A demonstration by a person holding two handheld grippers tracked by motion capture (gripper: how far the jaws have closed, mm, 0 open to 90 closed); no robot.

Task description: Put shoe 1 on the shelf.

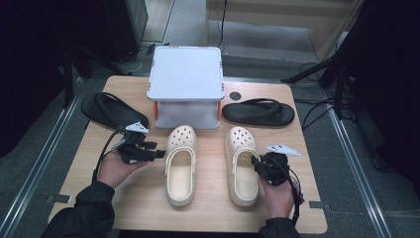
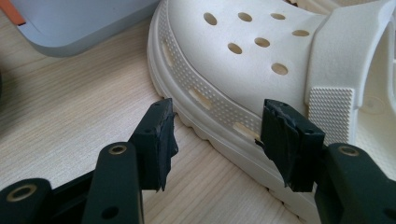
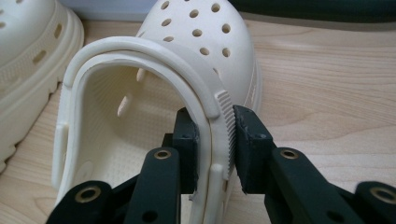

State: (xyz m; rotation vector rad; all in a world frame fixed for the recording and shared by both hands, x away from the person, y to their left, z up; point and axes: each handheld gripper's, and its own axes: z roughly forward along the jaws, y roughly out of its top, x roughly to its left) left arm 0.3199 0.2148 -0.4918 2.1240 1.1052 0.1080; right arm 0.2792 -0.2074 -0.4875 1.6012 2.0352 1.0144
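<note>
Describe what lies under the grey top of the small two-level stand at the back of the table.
Under the stand's top sits a pale lower shelf, with red-orange posts showing at its sides. It looks bare at the front; farther back is covered by the top.

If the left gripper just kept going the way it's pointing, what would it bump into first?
Most likely the left clog. The left gripper has open jaws aimed at the clog's side wall near the sole, one jaw already close to it, with bare table beneath the gap.

Wooden table (image 1: 208, 198) carries two cream clogs (image 1: 180, 163), two black sandals (image 1: 257, 112) — grey stand (image 1: 186, 74).
</note>
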